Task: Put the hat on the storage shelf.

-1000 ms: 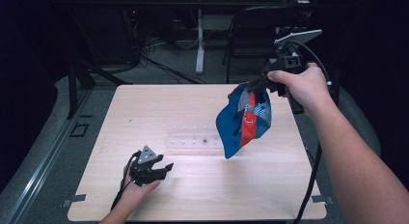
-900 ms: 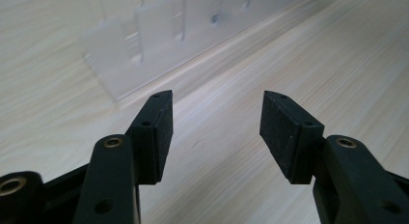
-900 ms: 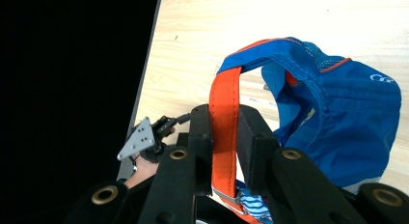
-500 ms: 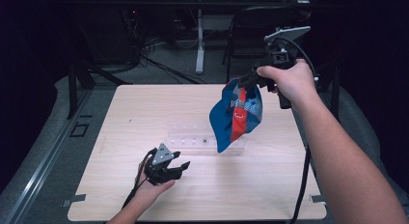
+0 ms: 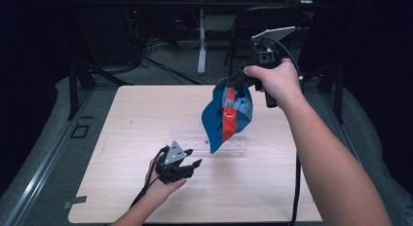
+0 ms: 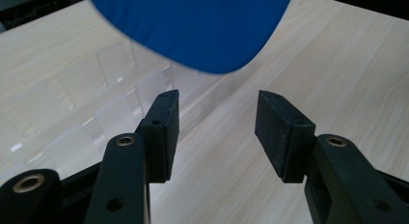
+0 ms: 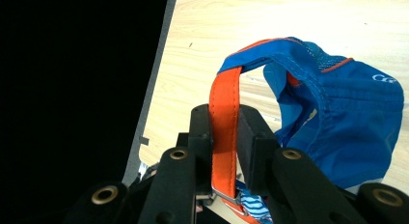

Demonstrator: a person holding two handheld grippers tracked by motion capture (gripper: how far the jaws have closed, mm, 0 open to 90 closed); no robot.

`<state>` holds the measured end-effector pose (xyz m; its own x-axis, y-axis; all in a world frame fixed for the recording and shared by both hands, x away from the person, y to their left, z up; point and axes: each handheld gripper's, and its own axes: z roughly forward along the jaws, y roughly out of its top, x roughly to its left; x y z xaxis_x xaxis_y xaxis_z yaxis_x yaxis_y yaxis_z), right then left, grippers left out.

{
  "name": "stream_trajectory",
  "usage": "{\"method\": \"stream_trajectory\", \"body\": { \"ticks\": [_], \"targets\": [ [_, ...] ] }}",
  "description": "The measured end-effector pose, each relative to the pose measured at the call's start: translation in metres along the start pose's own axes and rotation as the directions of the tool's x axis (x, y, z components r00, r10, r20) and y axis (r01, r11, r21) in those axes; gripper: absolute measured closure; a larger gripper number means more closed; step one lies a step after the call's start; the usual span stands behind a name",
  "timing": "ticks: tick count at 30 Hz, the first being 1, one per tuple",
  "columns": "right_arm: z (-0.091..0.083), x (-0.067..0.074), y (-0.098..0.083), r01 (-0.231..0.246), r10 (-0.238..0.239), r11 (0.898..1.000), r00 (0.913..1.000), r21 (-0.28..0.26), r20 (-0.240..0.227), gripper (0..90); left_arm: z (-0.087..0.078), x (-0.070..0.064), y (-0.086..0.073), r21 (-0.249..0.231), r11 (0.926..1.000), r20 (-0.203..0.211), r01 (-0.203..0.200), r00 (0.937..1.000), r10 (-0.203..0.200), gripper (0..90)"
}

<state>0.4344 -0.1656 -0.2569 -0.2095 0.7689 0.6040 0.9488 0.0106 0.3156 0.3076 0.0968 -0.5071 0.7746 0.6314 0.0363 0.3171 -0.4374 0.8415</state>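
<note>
Dark workshop, pale wood table (image 5: 146, 114): a blue cap (image 5: 226, 116) dangles upper right of centre, its orange strap (image 7: 224, 118) pinched in the right gripper (image 7: 225, 132). Light and floppy, probably best taken by the stiffer brim. Left gripper (image 6: 217, 130), empty, has been narrowing below.

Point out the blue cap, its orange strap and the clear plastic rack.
blue cap (image 5: 214, 120), high view, on the brim.
orange strap (image 7: 224, 118), right gripper view, between the fingers.
clear plastic rack (image 5: 195, 141), high view, its left part.
</note>
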Motion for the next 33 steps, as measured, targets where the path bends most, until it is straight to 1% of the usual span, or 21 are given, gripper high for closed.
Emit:
{"method": "stream_trajectory", "body": {
  "ticks": [1,3,4,7,9,11,12,14,15,17,18,20,22,25,26,27,28,29,30,31,33],
  "targets": [
    [0.003,0.001,0.001,0.006,-0.006,1.0,1.0,-0.006,0.001,77.5,0.002,-0.003,0.005,-0.007,0.9999,-0.011,-0.011,0.9999,0.01,50.2],
    [0.004,0.001,0.001,0.002,-0.002,1.0,1.0,0.0,0.003,77.5,0.003,-0.004,0.007,-0.013,0.9998,-0.009,-0.013,0.9999,0.013,50.1],
    [0.005,0.001,0.001,0.011,-0.011,1.0,0.9999,0.002,0.002,77.5,0.005,-0.006,0.01,-0.014,0.9998,-0.004,-0.011,0.9999,0.011,50.5],
    [0.007,0.002,0.001,0.006,-0.006,1.0,1.0,-0.005,-0.003,77.5,0.007,-0.007,0.014,-0.012,0.9999,0.003,-0.009,1.0,0.009,51.9],
    [0.007,0.001,0.0,0.009,-0.009,1.0,1.0,0.002,-0.001,77.5,0.009,-0.01,0.016,-0.018,0.9998,-0.003,-0.013,0.9999,0.013,53.7],
    [0.008,0.0,0.0,0.007,-0.007,1.0,1.0,0.001,0.003,77.5,0.012,-0.013,0.019,-0.017,0.9997,-0.006,-0.02,0.9998,0.02,54.6],
    [0.008,-0.001,0.0,0.002,-0.002,1.0,1.0,-0.003,0.001,77.5,0.015,-0.016,0.022,-0.014,0.9994,-0.016,-0.032,0.9994,0.031,56.0],
    [0.009,-0.002,0.0,-0.004,0.004,1.0,1.0,-0.005,-0.001,77.5,0.017,-0.016,0.023,-0.013,0.9992,-0.015,-0.037,0.9992,0.037,56.6],
    [0.009,-0.004,0.0,0.012,-0.012,1.0,0.9999,0.001,0.0,77.5,0.019,-0.016,0.023,-0.012,0.9991,-0.009,-0.042,0.9991,0.042,60.9],
    [0.009,-0.004,-0.001,-0.002,0.002,1.0,1.0,0.003,-0.004,77.5,0.022,-0.016,0.023,-0.006,0.9988,-0.015,-0.049,0.9987,0.049,64.9],
    [0.009,-0.004,-0.001,-0.002,0.002,1.0,1.0,0.003,-0.004,77.5,0.023,-0.015,0.022,-0.002,0.9988,-0.015,-0.049,0.9987,0.049,64.9],
    [0.008,-0.005,-0.001,0.004,-0.004,1.0,1.0,0.01,-0.003,77.4,0.024,-0.013,0.021,0.003,0.9988,-0.015,-0.049,0.9987,0.049,70.8],
    [0.008,-0.006,-0.001,0.011,-0.011,1.0,0.9999,0.009,-0.004,77.5,0.023,-0.011,0.021,0.005,0.9986,-0.012,-0.053,0.9985,0.053,72.6],
    [0.009,-0.006,-0.002,0.007,-0.007,1.0,1.0,0.006,-0.006,77.4,0.021,-0.006,0.019,-0.002,0.999,-0.006,-0.044,0.999,0.044,81.1],
    [0.009,-0.006,-0.002,0.005,-0.005,1.0,1.0,0.011,-0.003,77.4,0.019,-0.001,0.018,-0.009,0.9997,0.007,-0.023,0.9997,0.023,83.1],
    [0.009,-0.006,-0.002,0.005,-0.005,1.0,1.0,0.011,-0.003,77.4,0.019,-0.001,0.018,-0.009,0.9997,0.007,-0.023,0.9997,0.023,84.1],
    [0.01,-0.006,-0.002,0.0,0.0,1.0,1.0,0.009,0.0,77.4,0.017,0.004,0.017,-0.004,0.9999,0.002,-0.011,0.9999,0.011,85.5],
    [0.01,-0.006,-0.002,0.0,0.0,1.0,1.0,0.009,0.0,77.4,0.017,0.004,0.017,-0.004,0.9999,0.002,-0.011,0.9999,0.011,86.6],
    [0.01,-0.007,-0.002,0.003,-0.003,1.0,1.0,0.01,-0.002,77.4,0.017,0.007,0.016,-0.005,1.0,-0.001,-0.002,1.0,0.002,86.6],
    [0.011,-0.006,-0.002,0.004,-0.004,1.0,1.0,0.012,-0.002,77.4,0.016,0.012,0.015,-0.004,0.9998,-0.002,0.017,0.9999,-0.017,89.9],
    [0.012,-0.006,-0.003,0.002,-0.002,1.0,1.0,0.007,-0.005,77.4,0.016,0.014,0.015,-0.008,0.9996,-0.003,0.028,0.9996,-0.028,89.9]
  ]
}}
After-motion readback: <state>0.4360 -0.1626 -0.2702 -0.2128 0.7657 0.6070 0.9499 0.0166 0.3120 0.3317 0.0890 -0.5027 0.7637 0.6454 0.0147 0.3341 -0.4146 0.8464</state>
